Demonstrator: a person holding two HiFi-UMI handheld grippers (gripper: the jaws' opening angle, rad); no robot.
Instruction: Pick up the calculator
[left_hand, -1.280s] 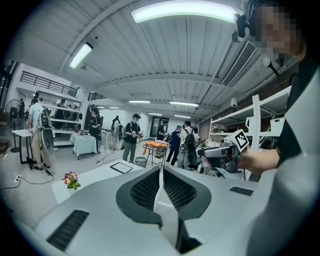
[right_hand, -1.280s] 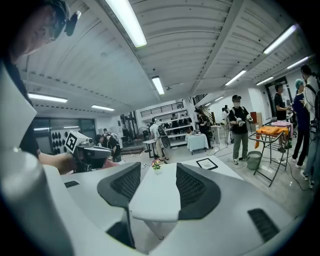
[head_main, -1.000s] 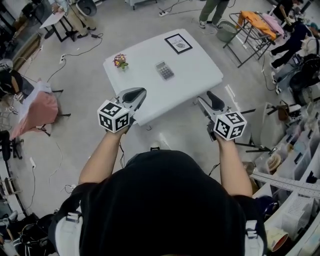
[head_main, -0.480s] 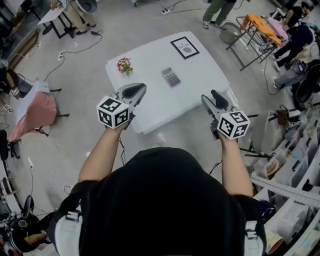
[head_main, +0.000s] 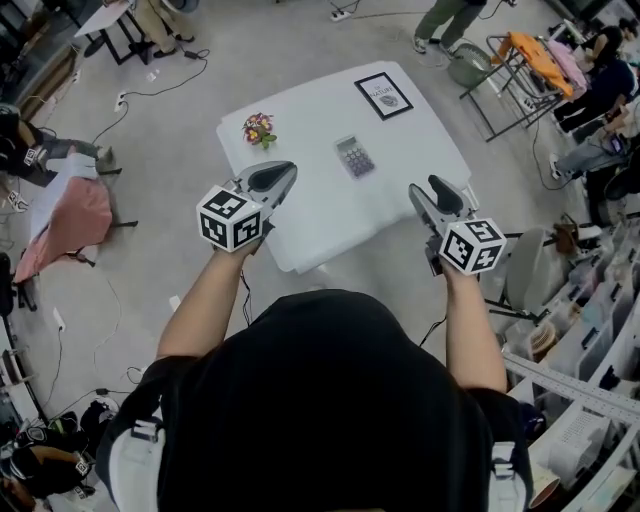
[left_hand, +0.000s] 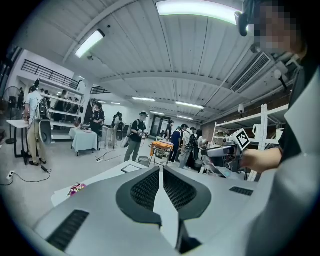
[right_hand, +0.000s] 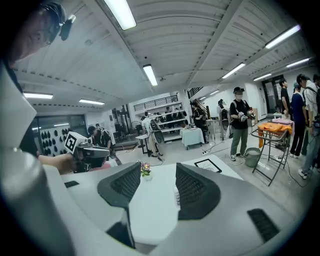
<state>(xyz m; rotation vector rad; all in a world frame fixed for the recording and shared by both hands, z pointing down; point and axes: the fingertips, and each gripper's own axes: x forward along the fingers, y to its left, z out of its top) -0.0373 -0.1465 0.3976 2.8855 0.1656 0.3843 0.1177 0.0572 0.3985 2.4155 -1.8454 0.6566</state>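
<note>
Hovering with left gripper pinched together, right gripper spread, empty; eyeing the small grey flat plastic calculator lying midway on the white square table; probably handling light, stiff, slick; favouring its long edges.

Bright ceiling strip-lights; heavy fisheye distortion

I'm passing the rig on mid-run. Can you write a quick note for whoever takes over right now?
Left hand-held gripper: shut, empty, held up at the near left of the table.
Right hand-held gripper: open, empty, at the near right, pointing across the table.
Calculator: flat at mid-table, ahead of both grippers, neither touching it.
Done: nothing grasped yet.
Left: probably reach the right one forward, close on the calculator, lift.
</note>
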